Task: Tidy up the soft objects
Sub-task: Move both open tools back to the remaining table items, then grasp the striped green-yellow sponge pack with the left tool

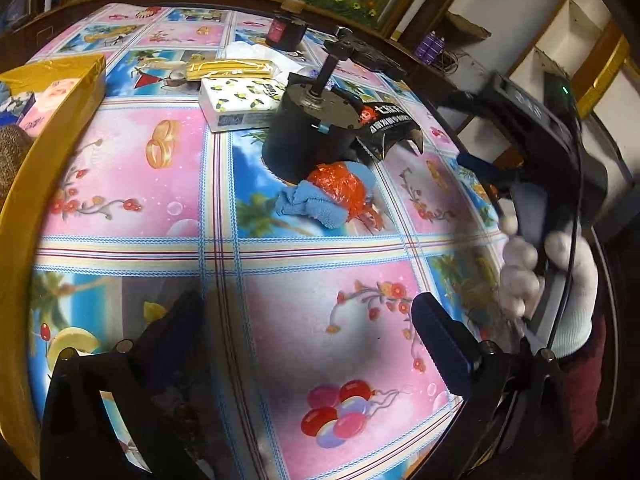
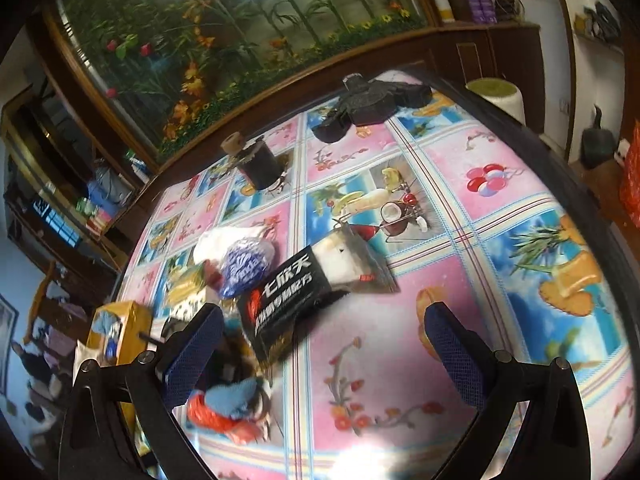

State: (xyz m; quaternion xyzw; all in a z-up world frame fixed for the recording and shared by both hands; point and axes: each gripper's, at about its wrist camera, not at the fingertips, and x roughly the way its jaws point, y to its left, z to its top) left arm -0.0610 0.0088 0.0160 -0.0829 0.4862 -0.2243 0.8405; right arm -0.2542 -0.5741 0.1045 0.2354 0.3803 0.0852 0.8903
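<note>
1. Both grippers are standing wide apart with nothing between their pads: the left gripper [image 1: 308,340] is hanging released over a bare pink square of the patterned tablecloth [image 1: 132,184], and the right gripper [image 2: 320,344] is likewise gaping over the cloth.
2. A blue cloth [image 1: 308,204], bundled with an orange plastic bag [image 1: 340,188], is lying on the table, well ahead of the left gripper's fingers and touching a black cylinder [image 1: 304,140].
3. In the right wrist view that same blue-and-orange bundle is sitting just beside the left-hand finger [image 2: 188,356], low in the picture.
4. A black packet with white lettering [image 2: 304,296] is lying ahead of the right gripper, between its fingers in line of sight but untouched.
5. A lemon-print tissue pack [image 1: 240,104] is resting farther back.
6. A gold box [image 1: 52,116] is standing at the table's left edge.
7. A white-gloved hand [image 1: 560,276] is gripping the right tool.
</note>
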